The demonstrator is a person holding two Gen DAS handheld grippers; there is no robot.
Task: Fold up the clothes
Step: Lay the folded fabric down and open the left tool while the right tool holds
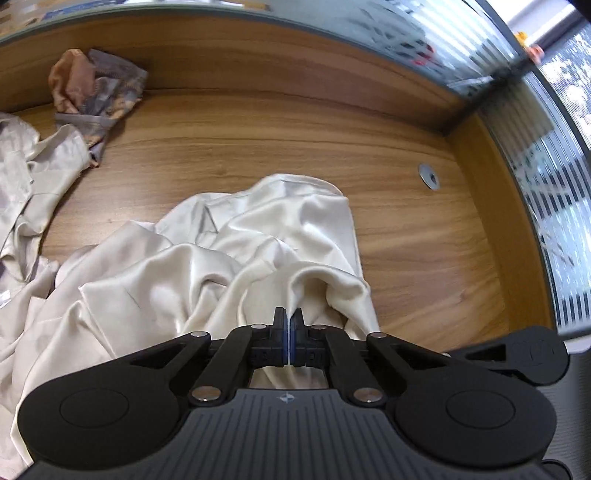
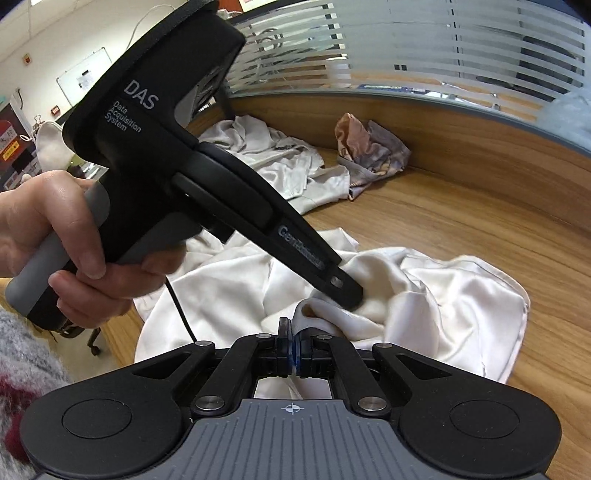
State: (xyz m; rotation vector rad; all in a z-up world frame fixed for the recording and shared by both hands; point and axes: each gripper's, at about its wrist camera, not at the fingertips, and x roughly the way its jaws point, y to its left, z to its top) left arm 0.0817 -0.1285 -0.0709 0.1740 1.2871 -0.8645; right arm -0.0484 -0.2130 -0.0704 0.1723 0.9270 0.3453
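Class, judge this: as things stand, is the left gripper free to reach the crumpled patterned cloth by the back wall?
Probably not: the left gripper is shut on the cream garment.

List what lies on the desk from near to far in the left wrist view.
left gripper → cream garment pinched in it → bare wooden desk → crumpled orange and grey cloth → frosted glass partition

Wooden desk [image 1: 258, 122], raised wood rim; striped frosted glass partition [image 2: 461, 48]; whiteboard [image 2: 83, 75].
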